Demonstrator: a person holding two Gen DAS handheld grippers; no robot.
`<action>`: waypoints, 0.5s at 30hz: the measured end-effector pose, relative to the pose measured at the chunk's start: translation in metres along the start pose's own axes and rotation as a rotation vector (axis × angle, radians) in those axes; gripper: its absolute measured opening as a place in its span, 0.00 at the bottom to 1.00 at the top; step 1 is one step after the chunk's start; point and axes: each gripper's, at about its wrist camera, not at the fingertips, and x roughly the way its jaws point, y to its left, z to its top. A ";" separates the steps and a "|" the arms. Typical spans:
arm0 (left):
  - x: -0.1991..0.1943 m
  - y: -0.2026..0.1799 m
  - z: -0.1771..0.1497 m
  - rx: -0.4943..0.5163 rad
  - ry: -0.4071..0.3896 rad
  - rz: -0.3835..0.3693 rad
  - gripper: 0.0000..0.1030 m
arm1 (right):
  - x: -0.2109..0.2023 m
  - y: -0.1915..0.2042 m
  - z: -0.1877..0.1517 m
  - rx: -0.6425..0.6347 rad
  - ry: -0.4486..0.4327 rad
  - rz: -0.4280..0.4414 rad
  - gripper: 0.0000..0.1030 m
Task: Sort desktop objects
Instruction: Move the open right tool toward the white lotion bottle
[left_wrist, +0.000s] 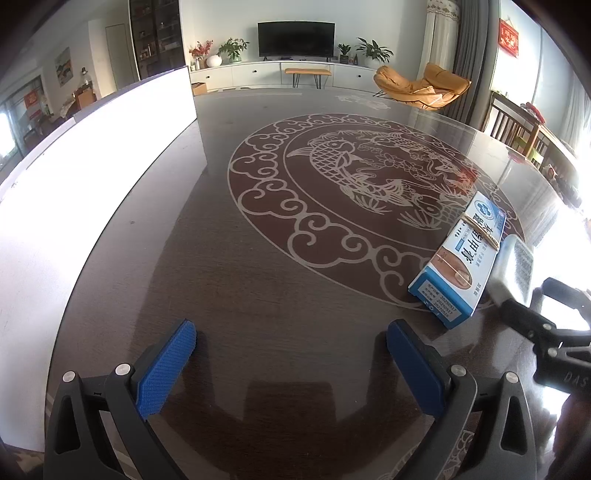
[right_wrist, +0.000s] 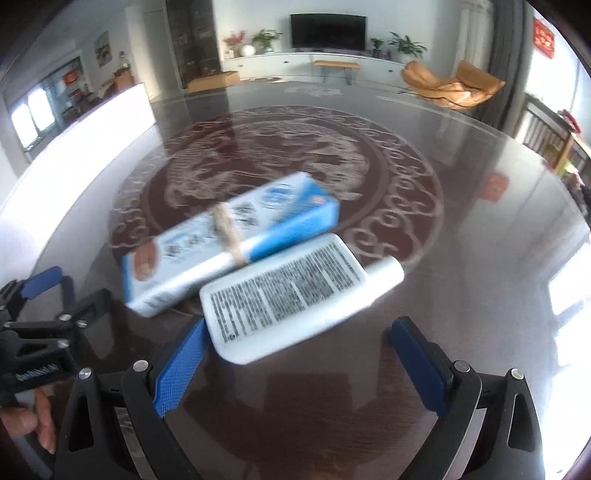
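A blue and white carton (left_wrist: 461, 262) with rubber bands around it lies on the dark table (left_wrist: 258, 258); in the right wrist view the carton (right_wrist: 229, 240) is blurred. A white flat bottle (right_wrist: 295, 291) with printed text lies beside the carton, its cap end pointing right; it also shows in the left wrist view (left_wrist: 515, 266). My right gripper (right_wrist: 295, 350) is open, its left pad at the bottle's near end, nothing held. My left gripper (left_wrist: 291, 354) is open and empty over bare table, left of the carton; it shows in the right wrist view (right_wrist: 44, 291).
A white box wall (left_wrist: 92, 166) stands along the table's left side, also in the right wrist view (right_wrist: 85, 140). The table carries a round fish pattern (left_wrist: 369, 192). Chairs (left_wrist: 517, 129) stand at the far right edge.
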 end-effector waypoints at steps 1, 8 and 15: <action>0.000 0.000 0.000 0.000 0.000 0.000 1.00 | -0.001 -0.009 -0.003 0.014 -0.001 -0.016 0.95; -0.001 0.000 -0.001 -0.002 -0.001 0.002 1.00 | -0.017 -0.058 -0.013 0.169 0.007 -0.033 0.95; -0.001 0.000 -0.001 -0.002 -0.001 0.001 1.00 | -0.004 -0.029 0.017 0.109 -0.024 -0.023 0.95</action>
